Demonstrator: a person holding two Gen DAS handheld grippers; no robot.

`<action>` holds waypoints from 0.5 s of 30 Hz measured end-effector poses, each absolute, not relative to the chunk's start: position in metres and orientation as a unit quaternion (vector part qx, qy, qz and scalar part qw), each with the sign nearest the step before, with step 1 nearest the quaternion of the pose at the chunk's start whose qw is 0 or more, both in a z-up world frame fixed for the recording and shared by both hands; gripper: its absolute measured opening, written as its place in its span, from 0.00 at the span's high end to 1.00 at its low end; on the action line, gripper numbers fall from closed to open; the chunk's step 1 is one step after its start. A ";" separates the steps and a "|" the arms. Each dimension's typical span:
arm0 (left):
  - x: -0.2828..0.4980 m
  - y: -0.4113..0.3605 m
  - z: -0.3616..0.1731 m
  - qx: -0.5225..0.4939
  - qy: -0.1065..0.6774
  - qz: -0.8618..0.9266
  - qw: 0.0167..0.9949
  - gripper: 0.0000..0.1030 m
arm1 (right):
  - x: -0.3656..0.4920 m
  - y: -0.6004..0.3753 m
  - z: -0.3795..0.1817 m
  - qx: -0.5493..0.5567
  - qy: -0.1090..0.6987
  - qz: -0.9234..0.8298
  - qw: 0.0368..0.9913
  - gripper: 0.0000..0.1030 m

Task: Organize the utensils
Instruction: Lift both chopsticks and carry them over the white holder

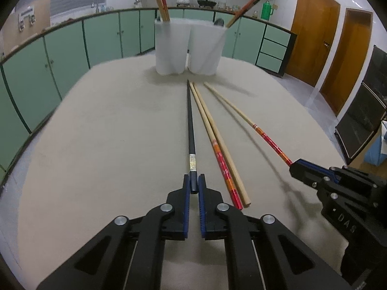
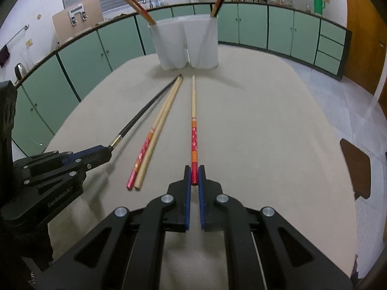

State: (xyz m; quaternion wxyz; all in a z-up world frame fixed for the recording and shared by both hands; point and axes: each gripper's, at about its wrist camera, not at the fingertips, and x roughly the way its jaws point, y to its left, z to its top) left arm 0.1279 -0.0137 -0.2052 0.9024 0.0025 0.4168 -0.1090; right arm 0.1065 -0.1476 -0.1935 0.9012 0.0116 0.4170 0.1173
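My left gripper is shut on the thick end of a black chopstick, whose tip points at two white holders at the far end of the beige table. My right gripper is shut on the red patterned end of a wooden chopstick, which also lies along the table. Between them rest a red-handled chopstick and a plain wooden one, side by side. Each wrist view shows the other gripper, the right gripper at the right edge and the left gripper at the left edge.
The left holder and the right holder each have chopsticks leaning in them. Green cabinets curve behind the table. Wooden doors stand at the right, and a dark chair seat sits beyond the table's right edge.
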 end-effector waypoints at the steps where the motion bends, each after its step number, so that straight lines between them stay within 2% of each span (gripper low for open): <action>1: 0.126 -0.013 -0.200 0.006 0.411 -0.108 0.905 0.94 | 0.106 -0.148 -0.190 0.011 0.413 0.118 0.903 0.95; 15: 0.125 -0.005 -0.121 0.011 0.319 -0.107 0.941 0.94 | 0.114 -0.157 -0.120 0.013 0.354 0.130 0.926 0.95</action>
